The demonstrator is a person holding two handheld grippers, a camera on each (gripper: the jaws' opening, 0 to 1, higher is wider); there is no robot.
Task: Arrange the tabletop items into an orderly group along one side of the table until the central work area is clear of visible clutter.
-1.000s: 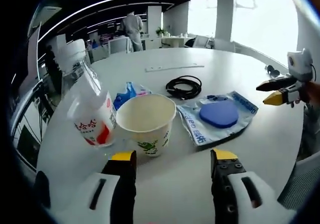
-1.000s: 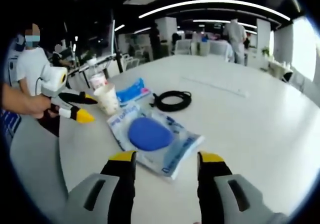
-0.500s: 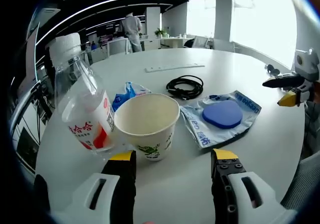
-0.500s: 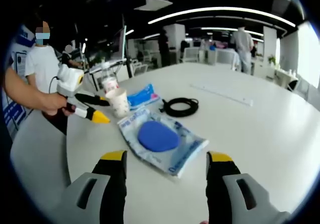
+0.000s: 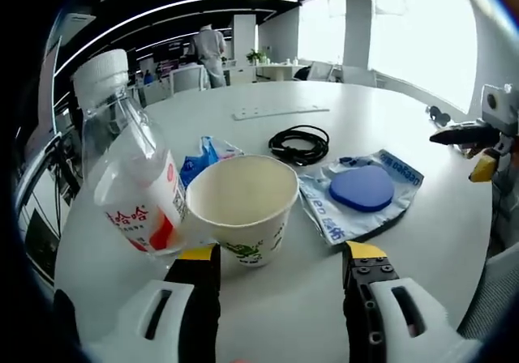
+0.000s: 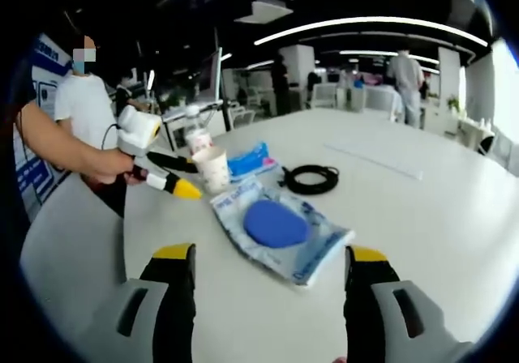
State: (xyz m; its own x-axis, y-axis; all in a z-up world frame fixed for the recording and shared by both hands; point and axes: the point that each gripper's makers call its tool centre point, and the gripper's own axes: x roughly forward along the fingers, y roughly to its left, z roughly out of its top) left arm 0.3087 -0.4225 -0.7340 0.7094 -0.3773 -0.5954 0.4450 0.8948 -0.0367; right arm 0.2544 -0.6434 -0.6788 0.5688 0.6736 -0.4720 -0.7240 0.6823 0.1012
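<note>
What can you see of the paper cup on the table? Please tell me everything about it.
The cup looks like white paper, with a green print low on its side. It stands upright, open and empty, on the white table. A clear plastic bottle stands close on one side, a blue packet lies behind it, and the pouch lies on the other side. The left gripper is open just before it, not touching.

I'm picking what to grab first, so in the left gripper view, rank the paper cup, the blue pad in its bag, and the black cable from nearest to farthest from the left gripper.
1. paper cup, just ahead of the left gripper, slightly left.
2. blue pad in its bag, ahead to the right.
3. black cable, farther back, near centre.
</note>
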